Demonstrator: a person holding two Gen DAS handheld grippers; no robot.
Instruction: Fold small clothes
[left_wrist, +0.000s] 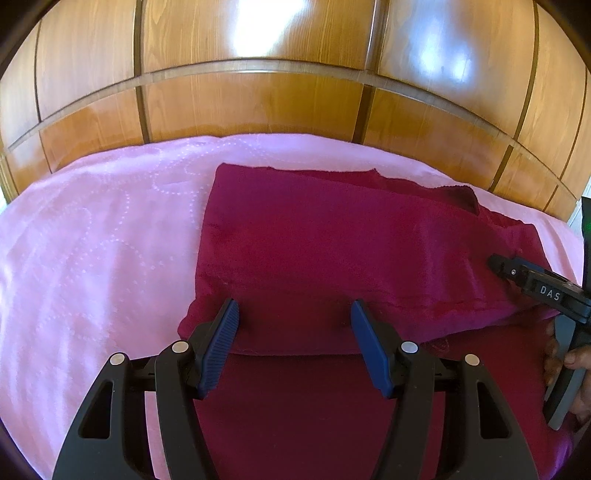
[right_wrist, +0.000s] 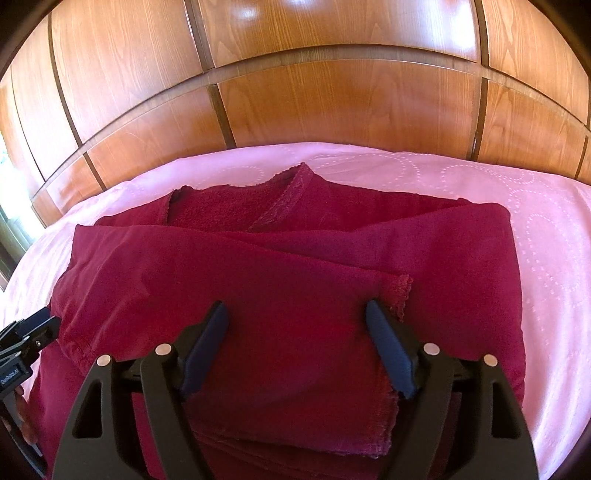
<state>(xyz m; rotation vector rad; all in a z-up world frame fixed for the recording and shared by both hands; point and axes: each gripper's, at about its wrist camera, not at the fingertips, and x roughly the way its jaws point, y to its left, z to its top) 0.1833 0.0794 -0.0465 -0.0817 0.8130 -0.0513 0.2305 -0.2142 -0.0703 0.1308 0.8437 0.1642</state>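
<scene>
Backdrop: a wooden panelled headboard (left_wrist: 258, 103) rises behind the bed.
Surface: a pink sheet (left_wrist: 92, 240) with dotted circles covers the bed I work on.
Garment: the dark red garment (left_wrist: 332, 240) lies in the middle of the sheet, already doubled over itself; several layers stack up, with a scalloped lace edge (right_wrist: 402, 295) showing on the top flap and a trimmed neckline at the far side.
Progress: I judge the folding well along. The sides look brought in, but the stack is uneven and likely needs one more fold or a smoothing.
Left gripper (left_wrist: 293, 314): my fingers stand apart, holding nothing, over the near left edge of the cloth.
Right gripper (right_wrist: 297, 314): also spread wide and empty, poised above the top flap, the lace edge just beside its right finger.
</scene>
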